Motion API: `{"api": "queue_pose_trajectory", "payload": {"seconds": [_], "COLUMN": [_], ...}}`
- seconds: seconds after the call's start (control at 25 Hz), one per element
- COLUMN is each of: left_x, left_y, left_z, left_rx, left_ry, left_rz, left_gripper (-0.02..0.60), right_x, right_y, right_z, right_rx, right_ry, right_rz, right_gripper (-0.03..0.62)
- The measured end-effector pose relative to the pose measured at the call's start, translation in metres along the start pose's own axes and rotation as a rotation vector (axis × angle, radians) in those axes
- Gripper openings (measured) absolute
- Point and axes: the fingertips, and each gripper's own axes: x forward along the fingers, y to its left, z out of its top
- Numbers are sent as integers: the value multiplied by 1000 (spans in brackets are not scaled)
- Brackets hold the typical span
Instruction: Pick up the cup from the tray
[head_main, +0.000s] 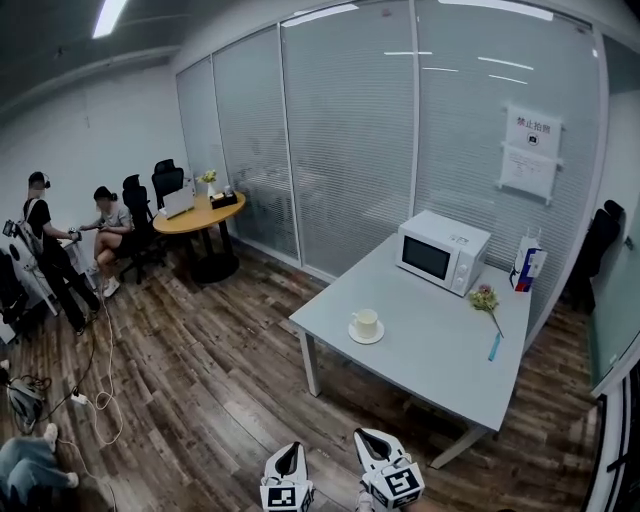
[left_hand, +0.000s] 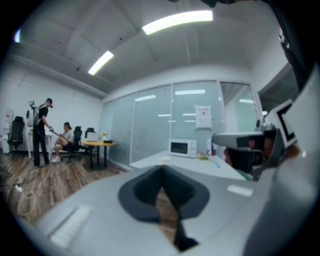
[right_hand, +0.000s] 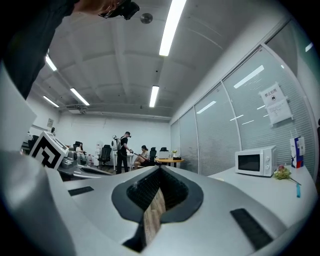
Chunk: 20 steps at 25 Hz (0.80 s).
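Note:
A cream cup (head_main: 366, 322) stands upright on a matching saucer (head_main: 366, 337) near the front left of the grey table (head_main: 440, 360); I see no separate tray. Both grippers hang low at the bottom edge of the head view, over the wooden floor and well short of the table. The left gripper (head_main: 290, 450) has its jaws together with nothing between them, and so does the right gripper (head_main: 372, 438). In the left gripper view the closed jaws (left_hand: 161, 171) point toward the table, where the cup (left_hand: 164, 160) shows small and far off. The right gripper (right_hand: 160, 171) points past the table's left side.
A white microwave (head_main: 443, 251), a carton (head_main: 528, 265), a flower sprig (head_main: 487, 300) and a blue pen (head_main: 494, 346) sit on the table's far side. Glass partitions stand behind. Two people (head_main: 50, 255) and a round table (head_main: 198, 215) are at the far left; cables (head_main: 95, 390) lie on the floor.

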Motion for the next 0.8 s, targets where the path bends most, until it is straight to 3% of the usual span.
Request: {"api": "queue_pose_trajectory", "payload": {"seconds": [0.36,0.8], "left_x": [96,166], "left_y": [1,-2], "left_z": [21,35], "left_rx": [33,56], "left_ry": [17,60], "left_rz": [42,87], "left_gripper": [5,5], "right_x": [63,109], "right_y": [-88,-154], "right_z": [7,-3], "right_rx": [30,84], "right_ry": [-15,-27], "right_rz": [17,50], "right_gripper": [3,3]}}
